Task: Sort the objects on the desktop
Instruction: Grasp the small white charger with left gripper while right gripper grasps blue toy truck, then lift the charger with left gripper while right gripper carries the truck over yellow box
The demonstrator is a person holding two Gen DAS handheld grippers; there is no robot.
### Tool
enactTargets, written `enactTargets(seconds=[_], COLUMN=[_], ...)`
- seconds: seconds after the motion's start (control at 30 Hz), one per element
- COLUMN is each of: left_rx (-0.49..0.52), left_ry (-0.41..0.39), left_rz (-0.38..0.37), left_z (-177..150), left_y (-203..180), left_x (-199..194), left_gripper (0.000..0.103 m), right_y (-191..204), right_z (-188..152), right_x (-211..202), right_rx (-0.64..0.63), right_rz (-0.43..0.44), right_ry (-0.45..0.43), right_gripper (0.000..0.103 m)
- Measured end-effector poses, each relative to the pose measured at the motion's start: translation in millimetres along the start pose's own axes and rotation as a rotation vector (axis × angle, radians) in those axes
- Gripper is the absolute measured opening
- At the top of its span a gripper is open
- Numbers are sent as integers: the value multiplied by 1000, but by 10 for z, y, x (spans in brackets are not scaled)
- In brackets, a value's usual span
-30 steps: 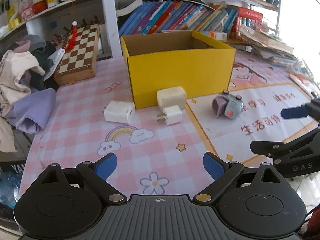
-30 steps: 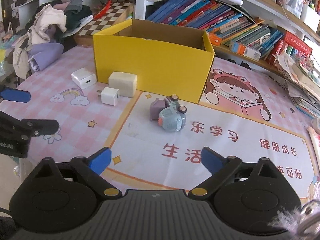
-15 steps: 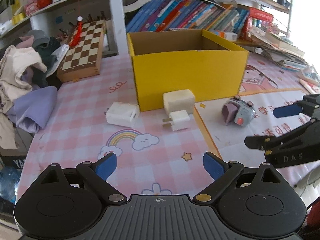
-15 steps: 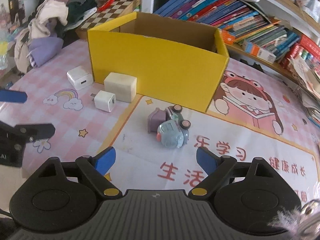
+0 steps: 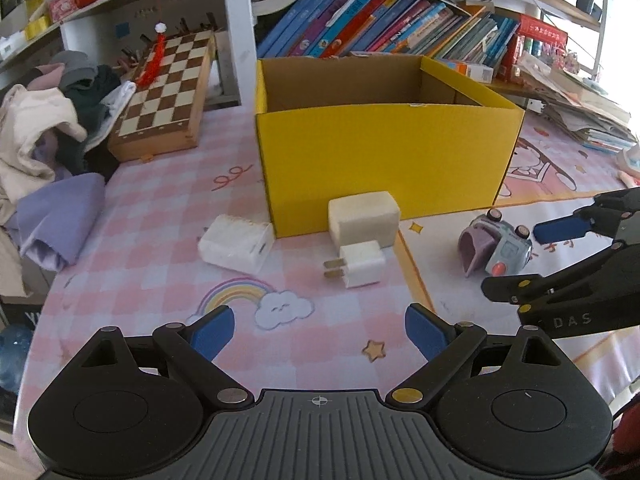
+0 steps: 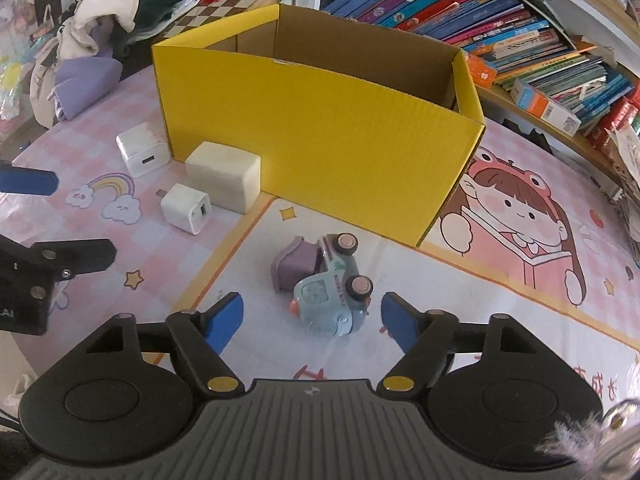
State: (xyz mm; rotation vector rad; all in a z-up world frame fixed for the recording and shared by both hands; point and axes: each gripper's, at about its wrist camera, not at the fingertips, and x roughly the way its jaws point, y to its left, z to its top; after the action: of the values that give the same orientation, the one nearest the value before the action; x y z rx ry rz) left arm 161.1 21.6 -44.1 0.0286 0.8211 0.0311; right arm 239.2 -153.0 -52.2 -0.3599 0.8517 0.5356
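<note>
The right gripper (image 6: 312, 322) hangs low over the counter (image 6: 460, 300) with its blue fingers (image 6: 222, 320) spread wide and nothing between them. Just ahead of the tips, in line with the gap, the toy car (image 6: 328, 286) lies on its side, wheels up, on the white part of the mat. The left gripper (image 5: 318, 330) is open too, fingers (image 5: 210, 330) wide apart over the pink check, above the rainbow print (image 5: 236, 294). Ahead of it sits the small plug (image 5: 360, 264), prongs pointing left, just in front of the cream block (image 5: 364, 216), which touches the front wall of the yellow box (image 5: 380, 160). The white charger (image 5: 238, 244) lies near the box's left front corner. The box stands open; its bottom cannot be seen. Beyond it to the left are a chessboard (image 5: 168, 92) and a heap of clothes (image 5: 44, 136); behind it a row of books (image 5: 380, 28) leans on the shelf.
</note>
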Motion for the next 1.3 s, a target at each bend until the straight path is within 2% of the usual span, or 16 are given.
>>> enactTargets(seconds=[0.03, 0.23, 0.4, 0.47, 0.6, 0.7, 0.9, 0.93, 1.3], left_rx=[4, 9, -10, -25, -39, -38, -41, -40, -57], left_ry=[3, 21, 28, 40, 53, 61, 76, 74, 76], left_rz=[-4, -13, -7, -9, -14, -14, -12, -12, -44], left_z=[17, 113, 201, 227, 252, 264, 254, 255, 200], left_y=[-20, -110, -120, -114, -115, -118, -91, -88, -25], left_x=[31, 220, 395, 462, 553, 609, 672, 670, 522], left_gripper=[86, 85, 77, 71, 69, 64, 50, 43, 42], right_y=[-7, -69, -125, -141, -164, -178, -196, -198, -204], right_z=[11, 62, 82, 86, 84, 93, 101, 102, 96], right_x=[19, 108, 173, 197, 224, 243, 267, 267, 216], right_rx=[-6, -31, -37, -42, -53, -58, -56, -54, -38], right_rz=[5, 27, 49, 58, 69, 81, 96, 97, 107], right_ry=[3, 12, 28, 34, 40, 43, 46, 46, 49], right_gripper=[68, 58, 49, 45, 44, 42, 41, 41, 41])
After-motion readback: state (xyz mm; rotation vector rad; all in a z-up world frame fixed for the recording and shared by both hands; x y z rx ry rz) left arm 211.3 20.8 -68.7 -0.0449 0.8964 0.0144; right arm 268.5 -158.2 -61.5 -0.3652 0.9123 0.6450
